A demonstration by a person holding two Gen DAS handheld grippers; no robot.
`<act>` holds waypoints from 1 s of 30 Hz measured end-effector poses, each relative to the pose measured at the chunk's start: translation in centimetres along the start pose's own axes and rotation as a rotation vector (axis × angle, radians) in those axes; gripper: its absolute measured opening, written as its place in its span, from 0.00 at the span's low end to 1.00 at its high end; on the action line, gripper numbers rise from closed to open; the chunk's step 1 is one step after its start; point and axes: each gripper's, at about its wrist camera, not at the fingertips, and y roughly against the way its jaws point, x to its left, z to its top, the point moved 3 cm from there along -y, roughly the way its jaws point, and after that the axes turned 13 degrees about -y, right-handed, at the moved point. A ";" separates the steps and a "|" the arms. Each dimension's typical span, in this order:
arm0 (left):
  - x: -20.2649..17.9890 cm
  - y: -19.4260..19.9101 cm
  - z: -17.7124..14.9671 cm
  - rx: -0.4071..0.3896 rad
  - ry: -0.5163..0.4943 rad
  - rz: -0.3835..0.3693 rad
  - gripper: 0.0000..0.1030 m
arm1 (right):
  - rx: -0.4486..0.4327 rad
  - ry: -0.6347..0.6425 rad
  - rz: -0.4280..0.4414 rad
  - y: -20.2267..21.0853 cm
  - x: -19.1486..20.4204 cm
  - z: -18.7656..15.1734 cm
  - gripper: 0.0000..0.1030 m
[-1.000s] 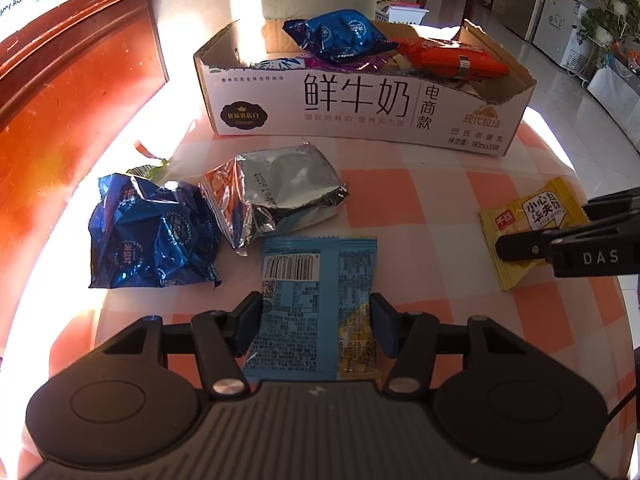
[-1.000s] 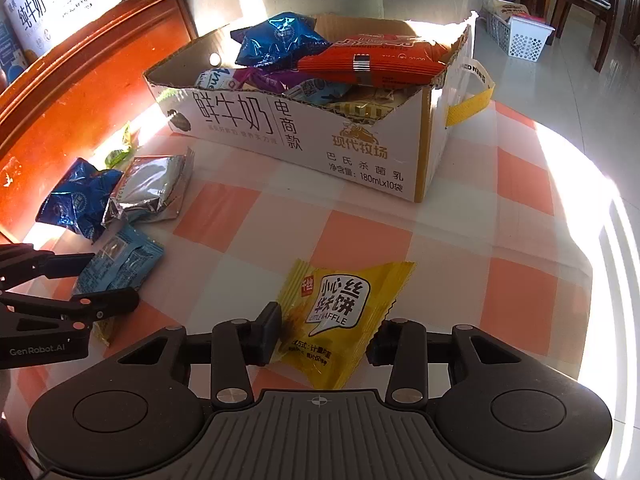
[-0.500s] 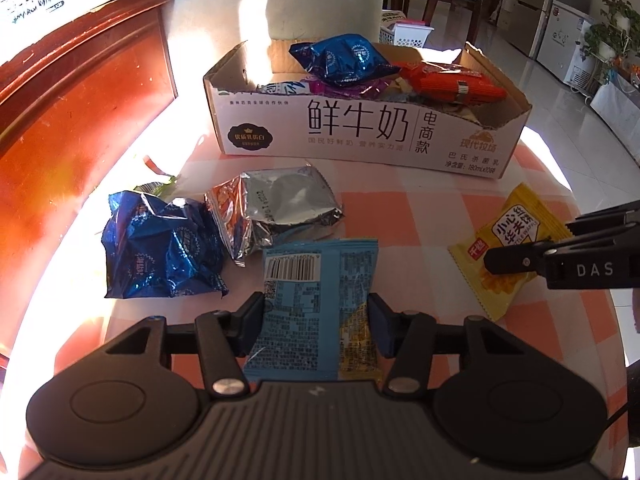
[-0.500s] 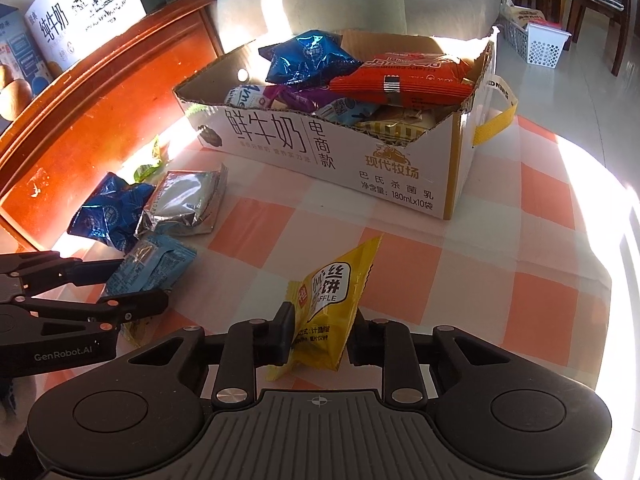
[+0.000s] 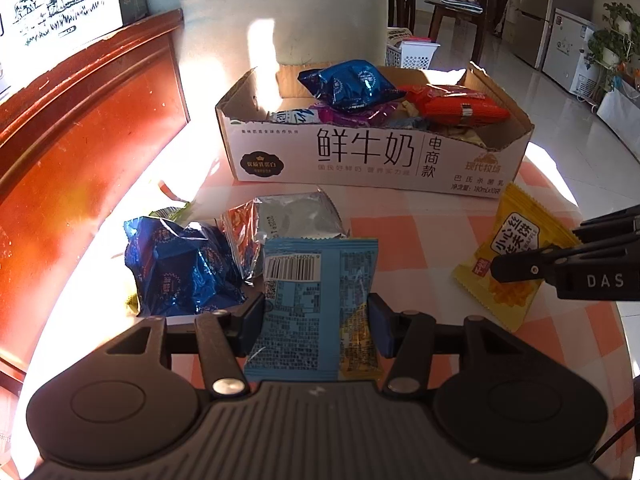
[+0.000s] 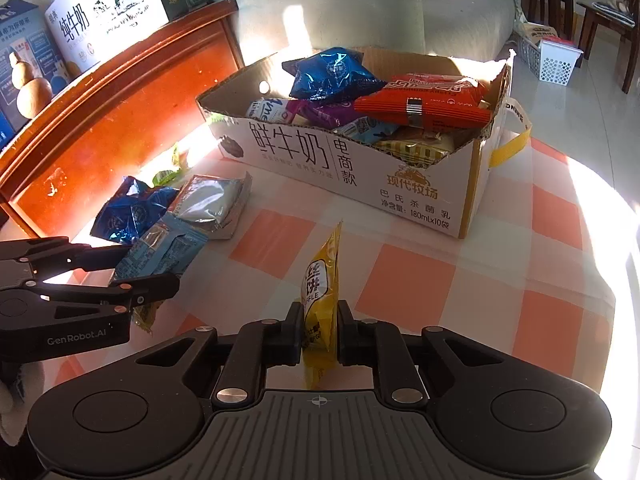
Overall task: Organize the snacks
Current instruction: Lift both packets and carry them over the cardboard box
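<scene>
Above the checked surface (image 6: pixel 440 280), the right tongs (image 6: pixel 319 330) have clamped and lifted the yellow packet (image 6: pixel 320 292) (box-bound, likely); left tongs (image 5: pixel 316 320) now grip the blue packet (image 5: pixel 316 300).

Left wrist view sits low over the near-left of the desk (image 5: pixel 400 232), looking along its own tongs (image 5: pixel 316 320) toward the far milk carton box (image 5: pixel 372 156), with the right tongs (image 5: pixel 516 264) at its right edge. Right wrist view sits near and further right, facing far-left across the same box (image 6: pixel 352 164), the left tongs (image 6: pixel 152 272) at its left edge.
</scene>
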 end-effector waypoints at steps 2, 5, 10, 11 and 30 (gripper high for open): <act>0.0 0.2 0.2 -0.008 -0.004 0.006 0.52 | -0.019 0.007 0.011 0.5 0.3 0.3 0.14; 0.0 0.7 0.8 -0.032 -0.012 0.021 0.52 | -0.049 0.017 0.026 1.3 0.8 0.9 0.14; 0.1 1.8 2.0 -0.083 -0.026 0.052 0.52 | -0.097 0.029 0.051 2.6 1.6 1.8 0.14; 0.1 2.0 2.3 -0.097 -0.030 0.060 0.52 | -0.109 0.032 0.054 2.9 1.8 2.0 0.14; 2.3 3.0 10.1 -0.263 0.022 0.070 0.52 | -0.306 0.026 0.081 6.9 2.5 8.4 0.14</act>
